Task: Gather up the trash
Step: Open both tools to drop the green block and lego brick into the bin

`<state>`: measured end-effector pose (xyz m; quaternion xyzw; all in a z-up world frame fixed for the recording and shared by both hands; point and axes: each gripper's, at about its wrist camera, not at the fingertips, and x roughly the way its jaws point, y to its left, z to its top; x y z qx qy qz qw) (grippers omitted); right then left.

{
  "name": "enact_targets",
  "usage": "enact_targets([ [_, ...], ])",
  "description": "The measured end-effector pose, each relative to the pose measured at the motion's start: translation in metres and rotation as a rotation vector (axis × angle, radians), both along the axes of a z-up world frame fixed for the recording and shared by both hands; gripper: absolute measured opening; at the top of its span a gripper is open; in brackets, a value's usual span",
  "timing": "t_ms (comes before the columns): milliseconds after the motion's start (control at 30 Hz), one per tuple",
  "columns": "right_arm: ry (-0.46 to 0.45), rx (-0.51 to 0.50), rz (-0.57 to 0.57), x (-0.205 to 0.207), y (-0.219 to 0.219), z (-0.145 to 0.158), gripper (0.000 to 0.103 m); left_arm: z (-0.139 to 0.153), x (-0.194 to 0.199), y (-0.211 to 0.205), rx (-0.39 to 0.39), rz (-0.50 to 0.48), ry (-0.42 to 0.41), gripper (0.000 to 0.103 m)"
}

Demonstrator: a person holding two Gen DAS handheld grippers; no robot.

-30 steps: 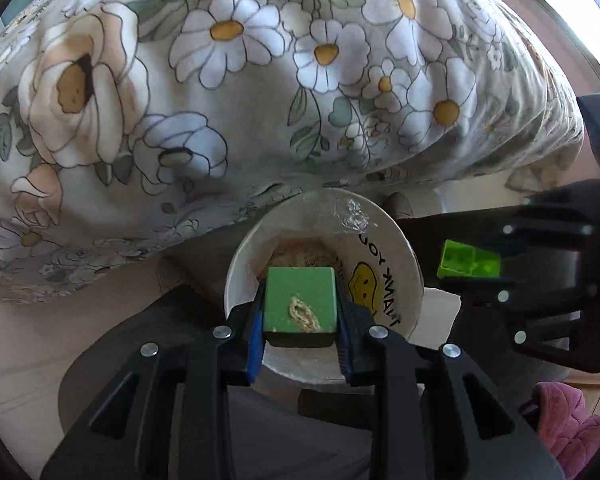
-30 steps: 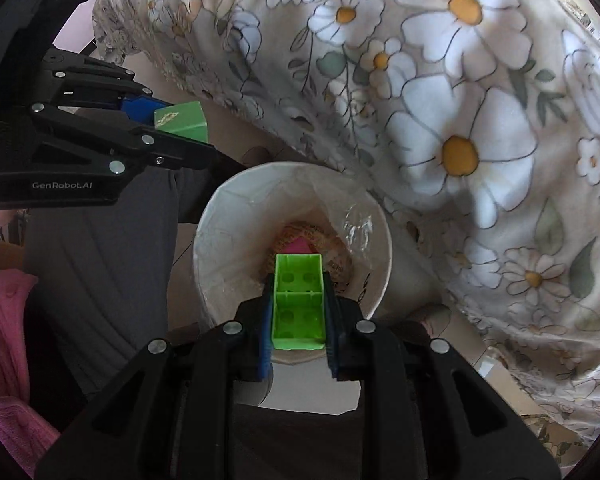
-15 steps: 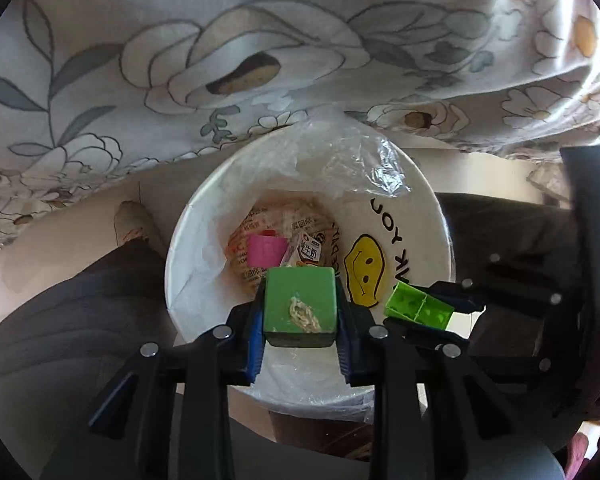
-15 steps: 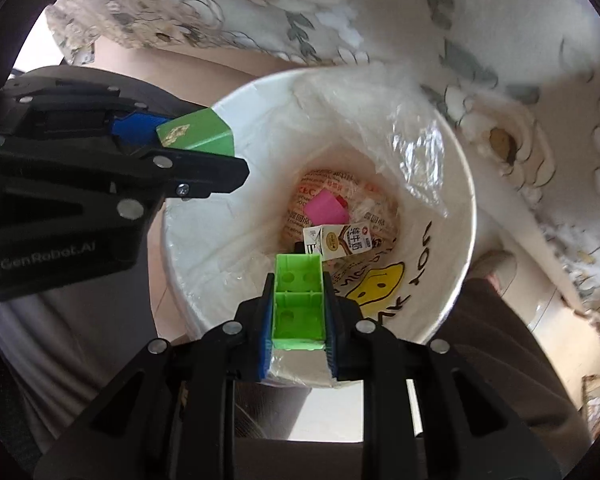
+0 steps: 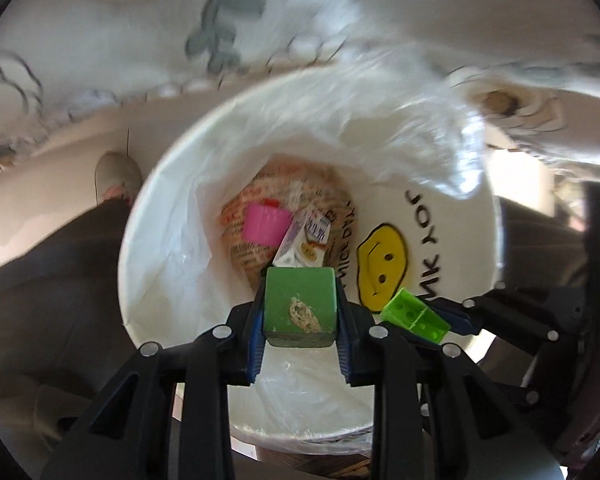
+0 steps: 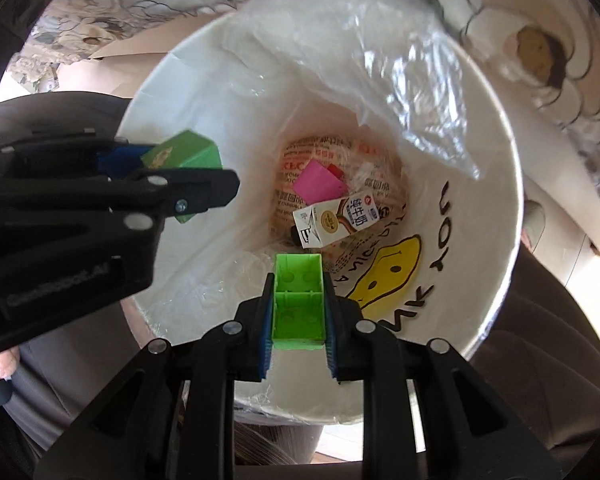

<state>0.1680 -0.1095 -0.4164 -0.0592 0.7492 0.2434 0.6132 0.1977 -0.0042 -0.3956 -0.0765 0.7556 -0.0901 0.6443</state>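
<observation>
A white trash bin (image 5: 148,216) with a clear liner and a yellow smiley fills both views; it also shows in the right wrist view (image 6: 496,240). My left gripper (image 5: 300,320) is shut on a dark green cube (image 5: 300,300) with a smudge, held over the bin's near rim. My right gripper (image 6: 299,308) is shut on a light green hollow brick (image 6: 299,300), also over the bin mouth. Each gripper shows in the other's view: the right (image 5: 428,320), the left (image 6: 172,168). At the bin's bottom lie a pink block (image 6: 318,182) and a small milk carton (image 6: 336,218).
A floral bedspread (image 5: 220,20) hangs behind and above the bin. The person's dark trousers (image 5: 52,304) flank the bin on both sides. A shoe (image 5: 116,172) rests on the pale floor at the left.
Both grippers have moved forward and down over the bin, which now looks larger and more open. Both still hold their green pieces.
</observation>
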Motion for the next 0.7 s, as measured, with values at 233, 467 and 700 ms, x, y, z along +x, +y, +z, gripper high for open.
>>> enact_targets([
  [233, 0.025, -0.056, -0.021, 0.004, -0.001, -0.013, 0.023, -0.013, 0.001, -0.004, 0.012, -0.002, 0.033, 0.035],
  [467, 0.026, -0.071, -0.05, 0.007, -0.005, -0.013, 0.041, -0.019, -0.001, -0.006, 0.025, -0.01, 0.031, 0.058],
  [700, 0.001, -0.053, -0.016, 0.003, 0.002, -0.004, 0.041, -0.015, -0.003, -0.005, 0.035, -0.02, 0.023, 0.058],
])
